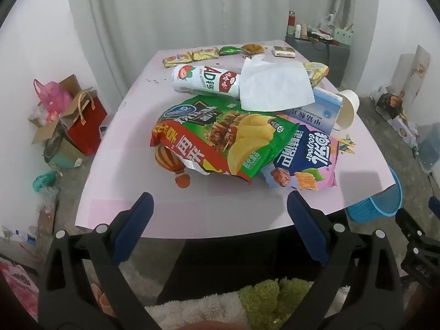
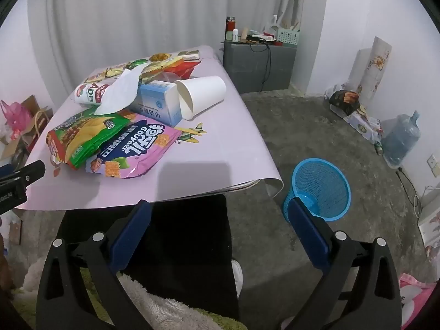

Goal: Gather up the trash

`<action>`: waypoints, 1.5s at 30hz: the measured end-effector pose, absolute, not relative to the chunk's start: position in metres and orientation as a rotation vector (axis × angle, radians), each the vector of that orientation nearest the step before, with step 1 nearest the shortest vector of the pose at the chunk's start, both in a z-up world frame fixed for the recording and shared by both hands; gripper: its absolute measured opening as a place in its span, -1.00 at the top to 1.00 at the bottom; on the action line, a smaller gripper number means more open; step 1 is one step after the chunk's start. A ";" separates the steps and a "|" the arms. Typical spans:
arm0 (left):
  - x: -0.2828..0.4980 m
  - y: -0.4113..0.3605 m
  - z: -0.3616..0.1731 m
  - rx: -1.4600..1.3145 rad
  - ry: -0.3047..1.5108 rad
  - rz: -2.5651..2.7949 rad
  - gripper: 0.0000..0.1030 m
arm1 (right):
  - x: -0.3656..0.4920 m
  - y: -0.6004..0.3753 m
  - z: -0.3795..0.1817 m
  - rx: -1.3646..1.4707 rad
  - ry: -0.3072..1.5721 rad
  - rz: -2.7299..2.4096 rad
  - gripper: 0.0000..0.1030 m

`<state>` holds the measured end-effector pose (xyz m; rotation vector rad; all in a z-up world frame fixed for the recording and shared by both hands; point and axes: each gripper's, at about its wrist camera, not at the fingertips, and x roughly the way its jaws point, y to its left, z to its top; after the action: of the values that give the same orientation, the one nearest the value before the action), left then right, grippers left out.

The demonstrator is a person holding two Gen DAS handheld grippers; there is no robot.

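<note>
A pile of trash lies on the pink table [image 1: 170,209]: a green and red chip bag [image 1: 220,137], a pink and blue snack bag [image 1: 305,159], a white AD bottle [image 1: 206,79] on its side, a white tissue [image 1: 275,85], a blue and white box [image 1: 316,110] and a tipped white paper cup [image 1: 348,108]. The cup also shows in the right wrist view [image 2: 200,96]. A blue mesh bin [image 2: 320,187] stands on the floor right of the table. My left gripper [image 1: 220,209] is open and empty before the table's near edge. My right gripper [image 2: 218,214] is open and empty below that edge.
Small snack packets [image 1: 192,55] and a small box [image 1: 283,51] lie at the table's far end. A red paper bag [image 1: 88,123] and cardboard clutter stand on the floor to the left. A grey cabinet [image 2: 258,63], boxes and a water jug [image 2: 401,140] line the right wall.
</note>
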<state>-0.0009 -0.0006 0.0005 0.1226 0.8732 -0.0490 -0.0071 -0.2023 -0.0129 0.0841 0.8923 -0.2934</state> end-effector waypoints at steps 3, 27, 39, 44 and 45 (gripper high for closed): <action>0.001 0.001 0.000 0.107 0.893 -0.061 -0.81 | -0.007 -0.201 -0.012 0.086 0.892 -0.293 -0.88; 0.005 0.008 -0.009 0.092 0.914 -0.061 -0.81 | -0.003 -0.196 -0.015 0.074 0.896 -0.281 -0.88; 0.007 0.010 -0.011 0.091 0.923 -0.051 -0.81 | -0.003 -0.195 -0.016 0.074 0.899 -0.277 -0.88; 0.008 0.010 -0.011 0.091 0.927 -0.050 -0.81 | -0.001 -0.193 -0.018 0.071 0.904 -0.273 -0.88; 0.007 0.010 -0.011 0.091 0.926 -0.050 -0.81 | -0.001 -0.193 -0.018 0.070 0.904 -0.273 -0.88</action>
<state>0.0074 0.0099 -0.0110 0.0908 0.9262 -0.0495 -0.0011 -0.1933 -0.0179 0.0705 0.9038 -0.2726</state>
